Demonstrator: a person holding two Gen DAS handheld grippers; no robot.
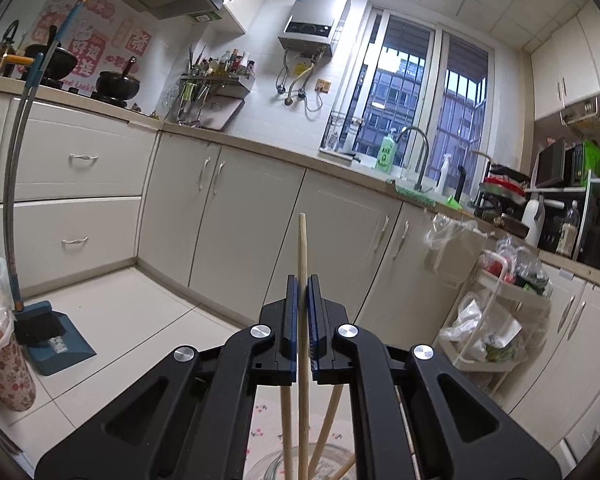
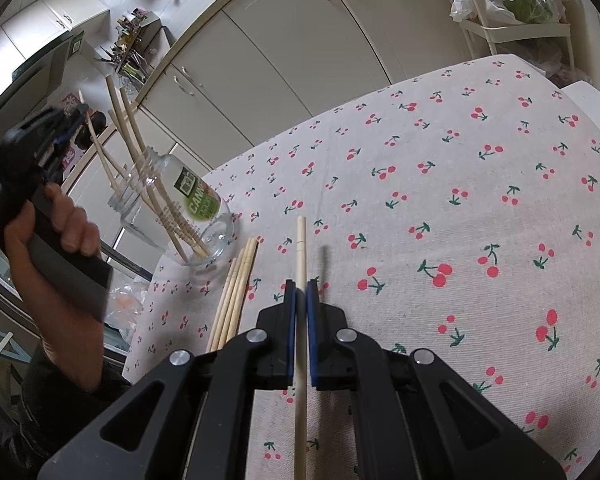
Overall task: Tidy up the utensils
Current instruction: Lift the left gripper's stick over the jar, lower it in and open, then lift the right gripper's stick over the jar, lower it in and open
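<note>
- On the cherry-print tablecloth (image 2: 460, 184), far-left edge: clear glass jar (image 2: 172, 208), some chopsticks already standing in it; fragile, could tip if knocked.
- Loose chopstick bundle (image 2: 234, 300) lies flat just beside the jar, not yet sorted.
- Left gripper (image 1: 302, 292) clamped on one chopstick (image 1: 302, 248), held upright over the jar.
- Right gripper (image 2: 300, 292) clamped on another chopstick (image 2: 300, 248), pointing forward above the cloth.
- Handling guess: sticks light, stiff, smooth; pinch mid-shaft or they may pivot or slip.
</note>
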